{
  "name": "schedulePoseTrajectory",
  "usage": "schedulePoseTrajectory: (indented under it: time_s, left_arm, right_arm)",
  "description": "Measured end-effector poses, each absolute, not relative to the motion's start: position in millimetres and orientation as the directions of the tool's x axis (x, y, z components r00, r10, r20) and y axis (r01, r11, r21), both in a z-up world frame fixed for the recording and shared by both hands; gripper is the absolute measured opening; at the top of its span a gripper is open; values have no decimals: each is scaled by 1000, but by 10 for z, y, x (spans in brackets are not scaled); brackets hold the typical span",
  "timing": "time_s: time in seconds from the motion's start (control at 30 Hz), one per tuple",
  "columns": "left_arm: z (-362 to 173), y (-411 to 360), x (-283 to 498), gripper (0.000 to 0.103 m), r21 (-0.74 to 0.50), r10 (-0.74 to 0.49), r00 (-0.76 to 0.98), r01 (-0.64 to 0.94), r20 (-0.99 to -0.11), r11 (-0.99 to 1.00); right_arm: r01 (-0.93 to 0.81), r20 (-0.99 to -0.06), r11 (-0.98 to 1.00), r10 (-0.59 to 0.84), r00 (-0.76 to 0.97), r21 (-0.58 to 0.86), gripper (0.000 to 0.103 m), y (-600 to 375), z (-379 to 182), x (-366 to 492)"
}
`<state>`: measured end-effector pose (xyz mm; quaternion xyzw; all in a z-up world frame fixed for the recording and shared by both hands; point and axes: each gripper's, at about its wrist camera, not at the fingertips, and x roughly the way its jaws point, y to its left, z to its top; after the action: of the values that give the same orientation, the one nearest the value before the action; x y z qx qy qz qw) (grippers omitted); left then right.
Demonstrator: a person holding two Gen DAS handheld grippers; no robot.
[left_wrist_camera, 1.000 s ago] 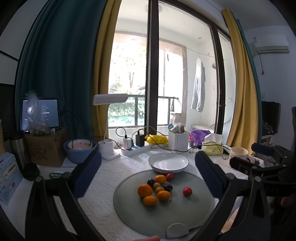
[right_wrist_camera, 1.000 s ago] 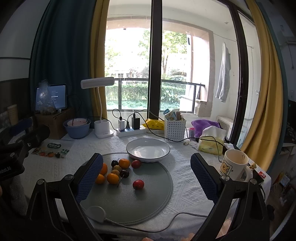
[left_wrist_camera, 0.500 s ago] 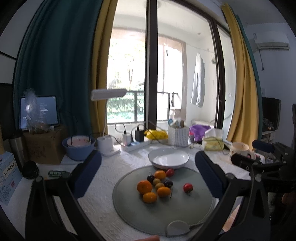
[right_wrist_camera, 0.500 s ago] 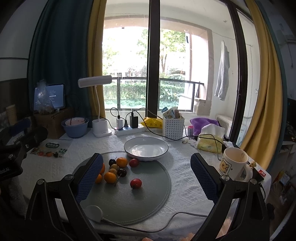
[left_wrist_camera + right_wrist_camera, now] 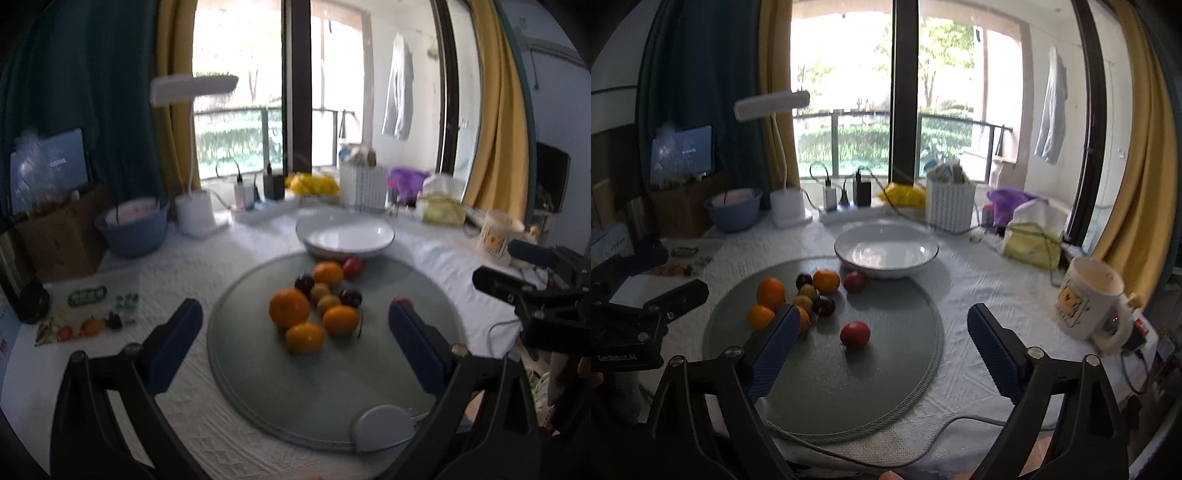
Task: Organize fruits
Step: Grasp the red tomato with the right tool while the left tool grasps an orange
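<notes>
Several fruits lie on a round grey-green mat (image 5: 280, 387) (image 5: 886, 369): oranges (image 5: 289, 308) (image 5: 771, 292), small yellow fruits (image 5: 320, 291), dark plums (image 5: 823, 305) and red fruits. An empty white bowl (image 5: 349, 236) (image 5: 886, 251) stands at the mat's far edge. My left gripper (image 5: 295, 314) hangs over the orange cluster, fingers wide apart, nothing between the pads. My right gripper (image 5: 881, 314) hovers above a lone red fruit (image 5: 854, 333); its jaws are closing but stand wide, touching nothing. Each gripper shows in the other's view at the side.
A mug (image 5: 1087, 295) stands right of the mat. Behind the bowl are a white basket (image 5: 950, 205), a power strip with chargers (image 5: 846, 206), a desk lamp (image 5: 786, 206), a blue bowl (image 5: 733, 210) and a tissue pack (image 5: 1032, 240). A cable (image 5: 945, 424) runs along the front edge.
Both grippers have sunk and tilted down toward the mat, so the fruits look nearer and larger. The right gripper's fingers stand slightly closer together than before.
</notes>
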<state>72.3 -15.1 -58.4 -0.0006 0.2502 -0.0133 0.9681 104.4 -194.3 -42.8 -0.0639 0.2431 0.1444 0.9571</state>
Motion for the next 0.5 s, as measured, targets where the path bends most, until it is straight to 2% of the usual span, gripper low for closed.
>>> schedulePoseTrajectory:
  time_s: [0.27,0.5]
  left_arm:
    - [-933,-131,1076,101,-27,-37,796,26,-604,999]
    - [-1142,-82,1326,87,-60,-59,723,24,-688,998]
  right_arm:
    - [-331,-559,944,277,782,4,81,-1905,-716,1362]
    - [-348,-609,936,303,733,47,78,-1853,-895,1588]
